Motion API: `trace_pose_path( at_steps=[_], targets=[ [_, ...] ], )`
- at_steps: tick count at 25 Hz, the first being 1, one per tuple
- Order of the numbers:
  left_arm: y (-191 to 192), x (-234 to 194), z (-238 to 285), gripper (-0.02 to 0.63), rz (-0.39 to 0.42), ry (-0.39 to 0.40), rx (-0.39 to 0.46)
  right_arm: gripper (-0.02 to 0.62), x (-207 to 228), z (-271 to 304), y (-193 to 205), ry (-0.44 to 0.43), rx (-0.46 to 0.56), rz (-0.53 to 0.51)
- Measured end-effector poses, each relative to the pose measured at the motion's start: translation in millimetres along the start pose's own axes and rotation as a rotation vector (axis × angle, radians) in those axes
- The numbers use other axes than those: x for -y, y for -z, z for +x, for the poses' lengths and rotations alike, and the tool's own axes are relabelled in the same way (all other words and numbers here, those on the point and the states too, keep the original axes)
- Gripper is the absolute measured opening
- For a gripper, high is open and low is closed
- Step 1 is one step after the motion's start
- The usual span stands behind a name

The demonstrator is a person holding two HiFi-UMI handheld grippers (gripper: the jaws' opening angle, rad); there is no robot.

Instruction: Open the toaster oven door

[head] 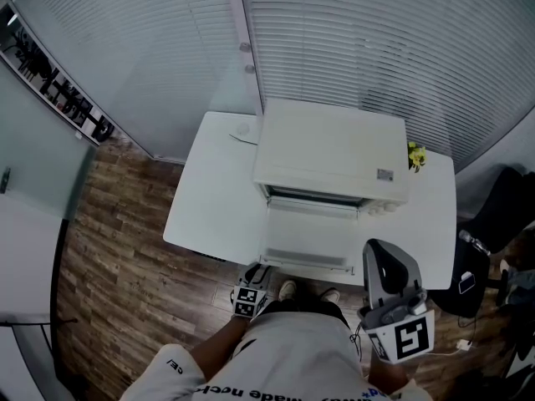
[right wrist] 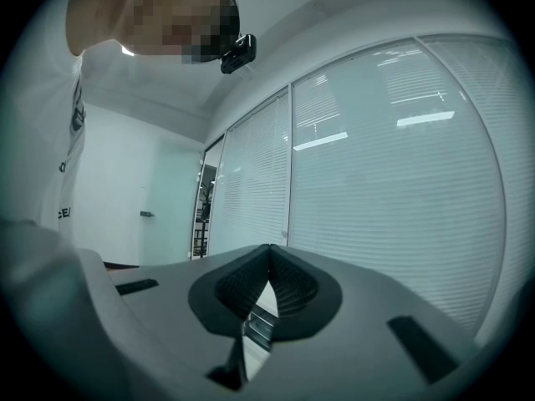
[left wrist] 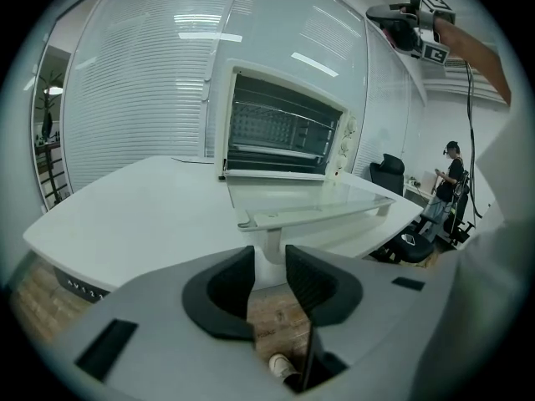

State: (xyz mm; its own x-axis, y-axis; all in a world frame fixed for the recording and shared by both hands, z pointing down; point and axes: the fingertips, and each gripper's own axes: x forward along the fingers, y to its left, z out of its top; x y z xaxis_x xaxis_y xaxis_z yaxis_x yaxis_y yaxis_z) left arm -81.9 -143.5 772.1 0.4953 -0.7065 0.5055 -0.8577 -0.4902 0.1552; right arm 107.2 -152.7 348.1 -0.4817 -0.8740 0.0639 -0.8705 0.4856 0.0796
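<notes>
Worktop (head: 209, 199): white, rounded corners, stands on wood-plank floor (head: 117, 257) by blinds.
Items on it:
1. Oven (head: 334, 153), white, centre-back, approx. mid-width to R. Door (head: 309, 232) down flat, level w/ top, handle near front edge.
2. Yellow item (head: 415, 154), small, just beside oven's R rear corner; type n/k, too small to tell.

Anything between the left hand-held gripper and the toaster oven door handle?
Nothing visible. The left hand-held gripper has its jaws apart and empty, just short of the white bar handle, with only air between them. The glass door of the white toaster oven already lies open, flat.
</notes>
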Motion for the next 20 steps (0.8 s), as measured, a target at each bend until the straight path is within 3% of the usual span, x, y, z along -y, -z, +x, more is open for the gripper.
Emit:
trace_pose_path(
  at_steps=[20],
  targets=[
    [-25,0,-50,0.130,0.019,-0.025,0.037,0.008,14,-7,6,0.025,-0.015,-0.003]
  ],
)
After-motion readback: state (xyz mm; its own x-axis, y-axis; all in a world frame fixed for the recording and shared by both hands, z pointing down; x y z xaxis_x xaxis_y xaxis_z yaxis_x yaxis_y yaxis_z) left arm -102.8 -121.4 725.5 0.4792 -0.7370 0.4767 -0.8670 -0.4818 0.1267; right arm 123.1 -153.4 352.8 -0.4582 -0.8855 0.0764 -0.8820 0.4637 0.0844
